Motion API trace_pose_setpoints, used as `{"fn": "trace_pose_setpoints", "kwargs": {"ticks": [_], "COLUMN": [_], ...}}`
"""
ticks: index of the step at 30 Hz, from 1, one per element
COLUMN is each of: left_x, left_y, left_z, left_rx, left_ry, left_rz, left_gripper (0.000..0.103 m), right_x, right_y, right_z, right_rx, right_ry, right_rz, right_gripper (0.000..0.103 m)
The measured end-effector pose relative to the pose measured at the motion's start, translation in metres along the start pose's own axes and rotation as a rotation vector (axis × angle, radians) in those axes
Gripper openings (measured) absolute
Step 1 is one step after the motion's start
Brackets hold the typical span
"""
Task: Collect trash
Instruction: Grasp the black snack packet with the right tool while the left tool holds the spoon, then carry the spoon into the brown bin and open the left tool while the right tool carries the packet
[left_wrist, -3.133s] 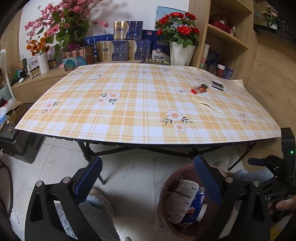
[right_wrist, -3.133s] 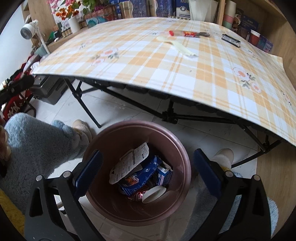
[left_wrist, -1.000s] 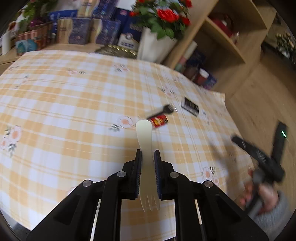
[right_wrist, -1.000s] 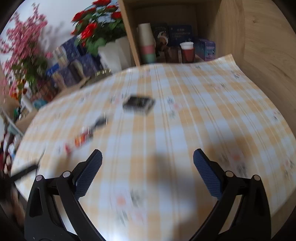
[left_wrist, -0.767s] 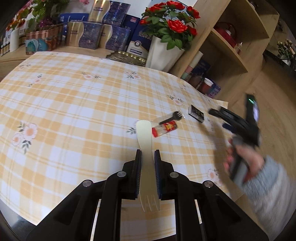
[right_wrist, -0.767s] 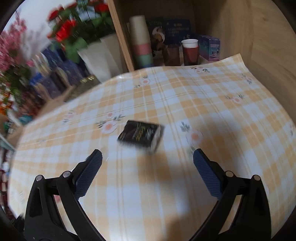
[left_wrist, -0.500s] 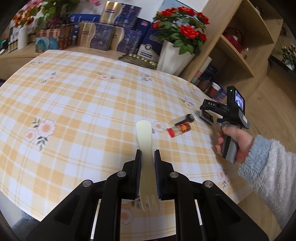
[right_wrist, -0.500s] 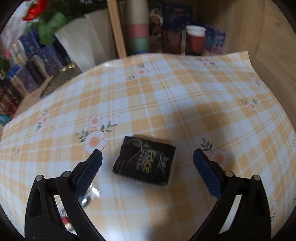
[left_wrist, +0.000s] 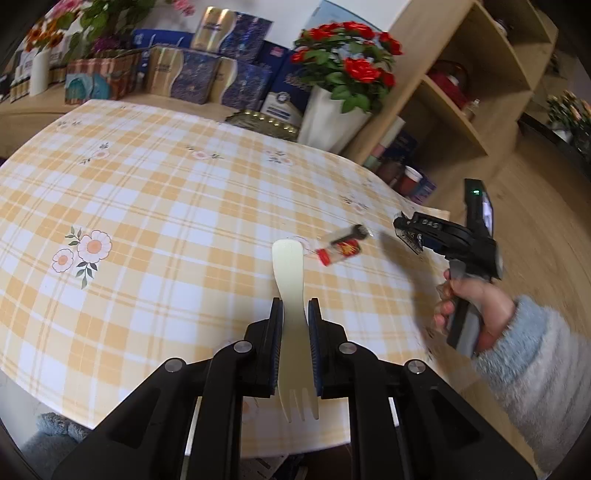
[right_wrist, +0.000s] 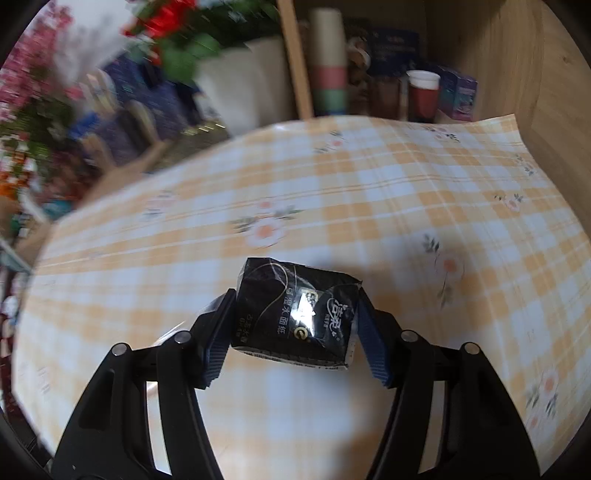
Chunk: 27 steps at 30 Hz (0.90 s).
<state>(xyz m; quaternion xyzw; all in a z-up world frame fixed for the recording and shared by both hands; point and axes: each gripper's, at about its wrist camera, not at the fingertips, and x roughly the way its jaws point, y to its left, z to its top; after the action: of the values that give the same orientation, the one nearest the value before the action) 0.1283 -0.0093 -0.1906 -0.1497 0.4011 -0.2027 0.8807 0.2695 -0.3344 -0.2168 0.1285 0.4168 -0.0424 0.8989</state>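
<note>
My left gripper (left_wrist: 295, 306) is shut on a cream plastic fork (left_wrist: 287, 258), held by its middle above the near edge of the checked tablecloth (left_wrist: 147, 221), tines towards the camera. Just beyond the fork's handle end a red snack wrapper (left_wrist: 340, 250) lies on the cloth. In the right wrist view a black tissue packet (right_wrist: 295, 314) sits between the fingers of my right gripper (right_wrist: 295, 295). Its jaws are closing and both pads touch the packet's sides. The left wrist view shows that right gripper (left_wrist: 406, 236) at the table's right side, held by a hand (left_wrist: 476, 299).
A white vase of red roses (left_wrist: 332, 110) and several gift boxes (left_wrist: 192, 74) stand behind the table. A wooden shelf with paper cups (right_wrist: 421, 96) is close behind the far right corner. The cloth's right edge (right_wrist: 517, 122) ends near a wooden wall.
The right gripper swept over the table to the black packet and its jaws narrowed from wide open onto it. The left gripper drifted sideways, still holding the fork.
</note>
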Motion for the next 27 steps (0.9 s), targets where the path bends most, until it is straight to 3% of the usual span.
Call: {"fn": "trace_pose_setpoints", "kwargs": {"ticks": [7,15,21,27], "left_x": [-0.028,-0.064,-0.071,-0.053], "left_y": [-0.023,-0.038,-0.039,-0.038], "left_z": [-0.019,-0.059,-0.101,-0.136], "left_rx": [0.099,0.227,0.282,0.296], "left_ry": [0.017,0.044,0.126,0.243], "left_rz": [-0.037,-0.046,-0.076,-0.095], "left_gripper": [0.014,0.014,0.014,0.014], "right_x": [-0.092,-0.164,-0.189,-0.196], "right_y": [0.018,0.029,0.035,0.032], "right_z": [-0.063,-0.139,-0.192,-0.231], "right_rx": [-0.039,-0.068,-0.106,-0.122], "right_ry": [-0.067,-0.083,-0.060,-0.027], "right_rz": [0.167,0.254,0.291,0.277], "right_gripper": [0.062,0.062,0.062,0.062]}}
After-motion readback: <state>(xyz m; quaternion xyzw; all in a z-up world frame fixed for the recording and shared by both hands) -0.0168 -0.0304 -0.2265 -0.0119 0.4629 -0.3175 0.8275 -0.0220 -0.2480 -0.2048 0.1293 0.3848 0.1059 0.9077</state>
